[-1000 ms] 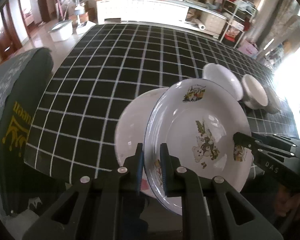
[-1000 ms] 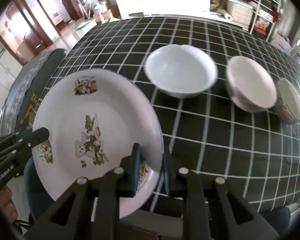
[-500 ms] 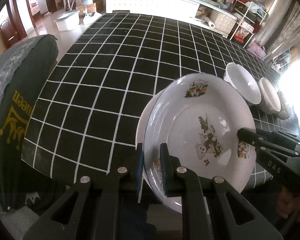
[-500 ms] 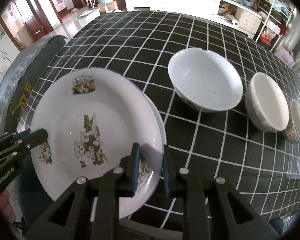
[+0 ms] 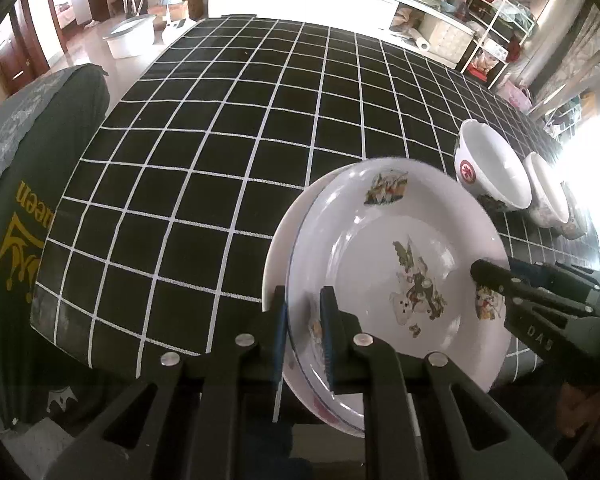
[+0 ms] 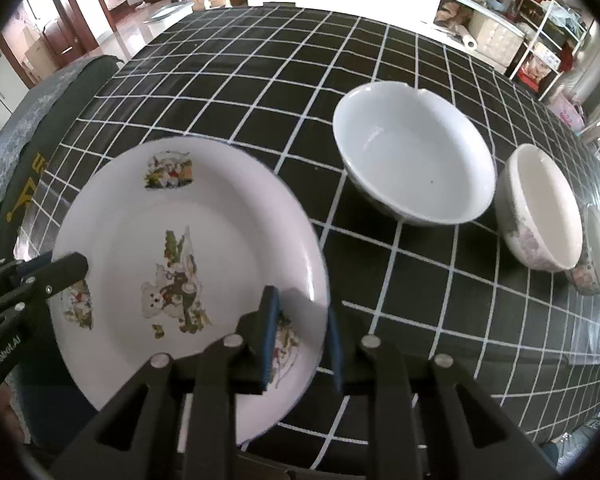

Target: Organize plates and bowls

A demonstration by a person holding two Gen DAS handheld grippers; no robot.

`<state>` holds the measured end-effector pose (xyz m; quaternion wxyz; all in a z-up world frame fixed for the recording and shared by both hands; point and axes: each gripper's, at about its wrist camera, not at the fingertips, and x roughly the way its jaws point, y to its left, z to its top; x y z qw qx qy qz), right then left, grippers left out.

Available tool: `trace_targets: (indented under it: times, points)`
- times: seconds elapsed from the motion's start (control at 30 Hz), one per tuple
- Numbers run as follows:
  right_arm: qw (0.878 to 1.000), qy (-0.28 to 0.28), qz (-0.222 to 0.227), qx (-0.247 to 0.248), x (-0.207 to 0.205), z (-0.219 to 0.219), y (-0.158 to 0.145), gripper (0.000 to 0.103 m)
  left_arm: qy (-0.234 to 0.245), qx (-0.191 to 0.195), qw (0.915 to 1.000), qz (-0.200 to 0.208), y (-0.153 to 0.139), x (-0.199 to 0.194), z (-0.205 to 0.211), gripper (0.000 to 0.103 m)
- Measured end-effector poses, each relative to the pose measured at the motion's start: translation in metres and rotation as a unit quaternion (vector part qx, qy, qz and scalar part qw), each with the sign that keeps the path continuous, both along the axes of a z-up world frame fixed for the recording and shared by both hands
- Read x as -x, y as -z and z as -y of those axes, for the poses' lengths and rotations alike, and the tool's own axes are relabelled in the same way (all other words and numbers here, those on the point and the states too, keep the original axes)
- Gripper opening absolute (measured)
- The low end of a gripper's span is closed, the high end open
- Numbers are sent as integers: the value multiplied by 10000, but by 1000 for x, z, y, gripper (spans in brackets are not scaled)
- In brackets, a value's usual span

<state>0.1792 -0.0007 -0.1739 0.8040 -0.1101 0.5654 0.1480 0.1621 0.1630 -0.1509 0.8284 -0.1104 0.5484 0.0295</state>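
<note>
Plate: the bear plate (image 5: pixel 380 264) is round, smooth, shiny white.
Cloth: black with white squares (image 5: pixel 220 128).
Left tool (image 5: pixel 303 320): tipped down, pinching the near rim.
Right tool (image 6: pixel 300 332): tipped down, pads just loosened around the rim.

We read "GenRobot.AI" in white on the black body of the left gripper (image 6: pixel 66 270), well left of the right tongs. On the right gripper (image 5: pixel 488 274), right of the left tongs, white letters seem to read "DAS". Far left of the tongs, the dark chair cover (image 5: pixel 16 216) carries gold letters, perhaps "ueen", the start cut off, beside a gold crown emblem.
</note>
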Motion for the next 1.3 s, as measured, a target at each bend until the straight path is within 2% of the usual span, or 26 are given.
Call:
trace_targets:
  times: [0.6, 0.83, 1.3]
  points:
    - [9999, -92, -30, -49, 9, 4, -1, 28, -56, -5, 10000, 7, -6, 12, 0, 13]
    - [9999, -67, -22, -120, 20, 11, -6, 28, -77, -87, 9998, 173, -22, 27, 0, 13]
    - [9968, 106, 577, -551, 51, 42, -65, 28, 319, -75, 9968, 734, -72, 52, 42, 13]
